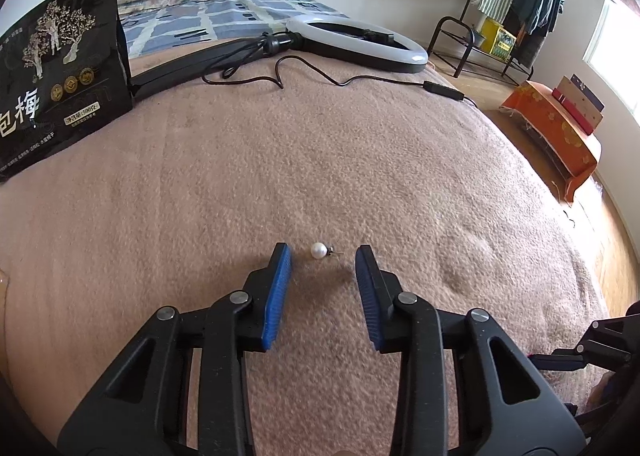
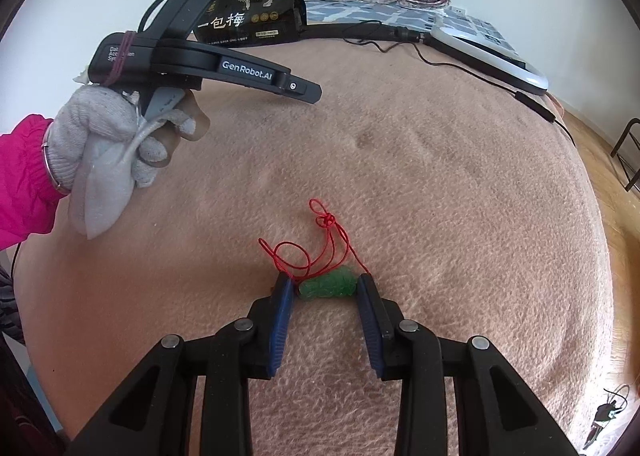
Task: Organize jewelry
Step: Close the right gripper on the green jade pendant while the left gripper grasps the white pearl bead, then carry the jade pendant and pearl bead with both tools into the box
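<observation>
- Left hand-held gripper (image 1: 323,256) stands with jaws apart, straddling the pearl earring (image 1: 319,249) without touching it.
- Right hand-held gripper (image 2: 326,286) is clamped on the green pendant (image 2: 327,286) (its red cord (image 2: 320,240) loops far of it).
- Both pieces lie on the pink blanket (image 1: 280,160); nothing looks sorted yet.

Blanket (image 1: 280,160): pinkish-brown cloth, matt, nubbly pile. Pearl stud earring (image 1: 319,249): smooth glossy white bead on a thin metal post; jade pendant (image 2: 327,287): translucent green, carved, on twisted red cord (image 2: 320,244). Left gripper (image 1: 323,256): matt black plastic, ribbed blue pads, bright metal rivets.
</observation>
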A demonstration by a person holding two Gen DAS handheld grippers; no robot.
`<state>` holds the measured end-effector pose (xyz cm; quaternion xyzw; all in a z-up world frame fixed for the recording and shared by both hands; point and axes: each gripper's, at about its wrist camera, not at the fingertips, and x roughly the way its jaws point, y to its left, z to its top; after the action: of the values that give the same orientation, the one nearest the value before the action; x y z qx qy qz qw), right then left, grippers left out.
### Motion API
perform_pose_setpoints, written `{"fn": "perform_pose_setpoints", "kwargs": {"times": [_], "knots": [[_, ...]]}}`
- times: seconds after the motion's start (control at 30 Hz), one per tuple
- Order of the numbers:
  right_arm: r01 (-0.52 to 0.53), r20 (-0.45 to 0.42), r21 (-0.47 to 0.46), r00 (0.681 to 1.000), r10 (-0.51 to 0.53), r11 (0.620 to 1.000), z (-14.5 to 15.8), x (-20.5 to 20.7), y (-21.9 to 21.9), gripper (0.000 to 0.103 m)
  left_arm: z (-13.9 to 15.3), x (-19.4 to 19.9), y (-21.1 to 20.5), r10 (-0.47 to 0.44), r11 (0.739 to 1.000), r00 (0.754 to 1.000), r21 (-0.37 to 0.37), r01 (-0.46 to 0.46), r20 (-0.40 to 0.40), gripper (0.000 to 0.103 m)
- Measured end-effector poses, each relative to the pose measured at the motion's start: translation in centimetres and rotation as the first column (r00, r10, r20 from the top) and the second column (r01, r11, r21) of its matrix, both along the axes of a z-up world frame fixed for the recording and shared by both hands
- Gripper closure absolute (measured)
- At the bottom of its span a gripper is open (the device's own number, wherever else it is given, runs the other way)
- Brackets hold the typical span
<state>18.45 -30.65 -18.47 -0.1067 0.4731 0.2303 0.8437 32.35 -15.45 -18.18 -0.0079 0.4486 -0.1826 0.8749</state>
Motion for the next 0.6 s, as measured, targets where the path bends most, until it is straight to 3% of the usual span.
{"fn": "perform_pose_setpoints", "kwargs": {"times": [0.1,0.33,0.6], "knots": [[0.002,0.001,0.005,1.000,-0.002,1.000,-0.02,0.01,-0.01,0.070,-0.08,0.21,-0.18,-0.002,1.000,1.000,0.003,0.002,0.005,0.070],[0.004,0.001,0.006,1.000,-0.004,1.000,-0.05,0.05,0.00,0.070,-0.46,0.27,-0.69,-0.020,1.000,1.000,0.020,0.019,0.013,0.086],[0.009,0.001,0.008,1.000,-0.009,1.000,-0.01,0.18,-0.11,0.071,-0.32,0.04,-0.85,-0.022,0.999,0.999,0.033,0.021,0.026,0.086]]}}
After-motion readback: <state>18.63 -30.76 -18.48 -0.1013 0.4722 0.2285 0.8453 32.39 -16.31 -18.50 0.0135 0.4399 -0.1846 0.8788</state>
